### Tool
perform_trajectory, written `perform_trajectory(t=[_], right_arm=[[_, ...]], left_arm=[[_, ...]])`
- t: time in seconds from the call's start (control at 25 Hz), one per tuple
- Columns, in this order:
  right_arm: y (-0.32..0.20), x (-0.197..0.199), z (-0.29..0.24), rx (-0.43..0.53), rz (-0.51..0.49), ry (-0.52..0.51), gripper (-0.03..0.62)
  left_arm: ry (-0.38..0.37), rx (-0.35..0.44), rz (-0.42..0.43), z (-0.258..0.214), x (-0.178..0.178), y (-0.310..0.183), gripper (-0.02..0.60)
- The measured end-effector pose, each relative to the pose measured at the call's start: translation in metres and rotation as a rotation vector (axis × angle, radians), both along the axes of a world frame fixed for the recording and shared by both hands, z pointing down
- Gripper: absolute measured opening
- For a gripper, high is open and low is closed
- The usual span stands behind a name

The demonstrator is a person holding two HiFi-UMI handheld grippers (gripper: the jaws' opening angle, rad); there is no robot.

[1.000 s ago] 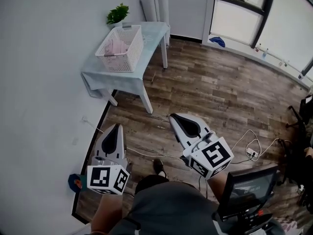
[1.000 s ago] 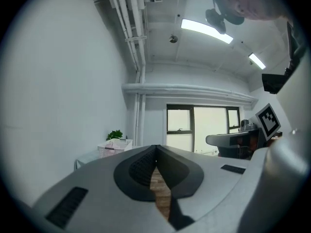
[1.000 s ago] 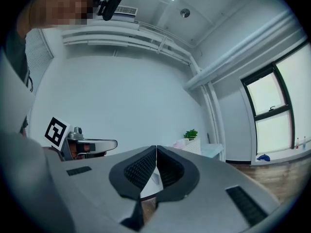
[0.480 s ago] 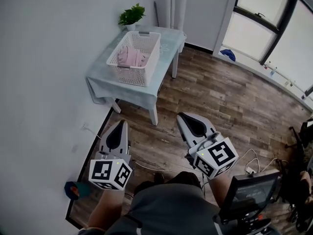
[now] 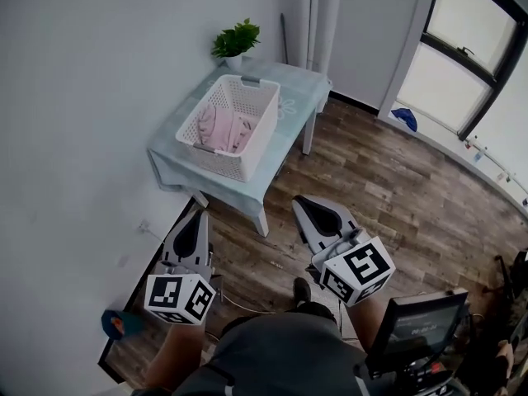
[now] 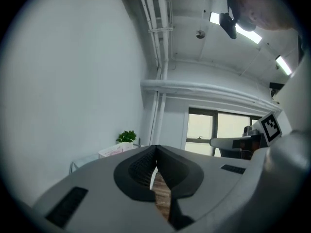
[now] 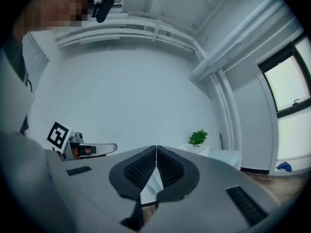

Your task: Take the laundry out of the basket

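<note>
The pink laundry (image 5: pixel 224 129) lies in the white basket (image 5: pixel 245 157) on the small table (image 5: pixel 301 85), well apart from the left gripper (image 5: pixel 196 218) and right gripper (image 5: pixel 302 203) (both pinched tight on nothing), so step close and open the jaws before reaching in.

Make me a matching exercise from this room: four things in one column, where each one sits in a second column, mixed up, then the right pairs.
Things:
1. pink laundry
2. potted plant
3. white basket
4. blue object

Places:
A. on the floor below the window
B. on the table, at its far end
C. inside the white basket
D. on the table, at its near end

Pairs: 1-C, 2-B, 3-D, 4-A
</note>
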State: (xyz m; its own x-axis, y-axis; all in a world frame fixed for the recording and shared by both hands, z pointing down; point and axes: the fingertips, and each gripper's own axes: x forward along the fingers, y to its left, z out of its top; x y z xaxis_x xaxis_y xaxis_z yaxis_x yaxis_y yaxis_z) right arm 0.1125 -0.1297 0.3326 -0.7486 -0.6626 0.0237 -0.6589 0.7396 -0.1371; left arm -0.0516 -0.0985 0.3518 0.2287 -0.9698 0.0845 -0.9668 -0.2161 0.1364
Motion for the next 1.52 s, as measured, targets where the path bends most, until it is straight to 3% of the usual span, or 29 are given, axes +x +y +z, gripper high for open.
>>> perform_trajectory(t=[0.08,0.36,0.6,1.0,1.32,1.4,1.52], right_arm=[[-0.021,0.007,-0.009,0.027,-0.043,0.003,0.015],[-0.09,0.03,-0.008,0.026,-0.145,-0.001,0.015],[-0.137,0.025,-0.002,0.023,-0.193,-0.009,0.017],[-0.192,-0.062,-0.005,0.03,-0.261,0.018,0.018],[-0.245,-0.144,-0.002,0.03,-0.285,0.098,0.049],[-0.262,-0.159,0.003,0.03,-0.283,0.123,0.072],[-0.286,-0.18,0.015,0.015,-0.311,0.164,0.164]], left_arm=[[-0.029,0.007,-0.028,-0.006,0.008,-0.018,0.009],[-0.03,0.013,-0.084,-0.007,0.033,-0.064,0.009],[-0.024,-0.017,-0.172,-0.001,0.019,-0.091,0.009],[0.008,0.002,-0.25,0.002,-0.063,-0.136,0.009],[0.045,0.028,-0.287,0.001,-0.134,-0.162,0.009],[0.058,0.028,-0.29,0.009,-0.15,-0.169,0.009],[0.064,0.005,-0.307,0.021,-0.167,-0.179,0.009]])
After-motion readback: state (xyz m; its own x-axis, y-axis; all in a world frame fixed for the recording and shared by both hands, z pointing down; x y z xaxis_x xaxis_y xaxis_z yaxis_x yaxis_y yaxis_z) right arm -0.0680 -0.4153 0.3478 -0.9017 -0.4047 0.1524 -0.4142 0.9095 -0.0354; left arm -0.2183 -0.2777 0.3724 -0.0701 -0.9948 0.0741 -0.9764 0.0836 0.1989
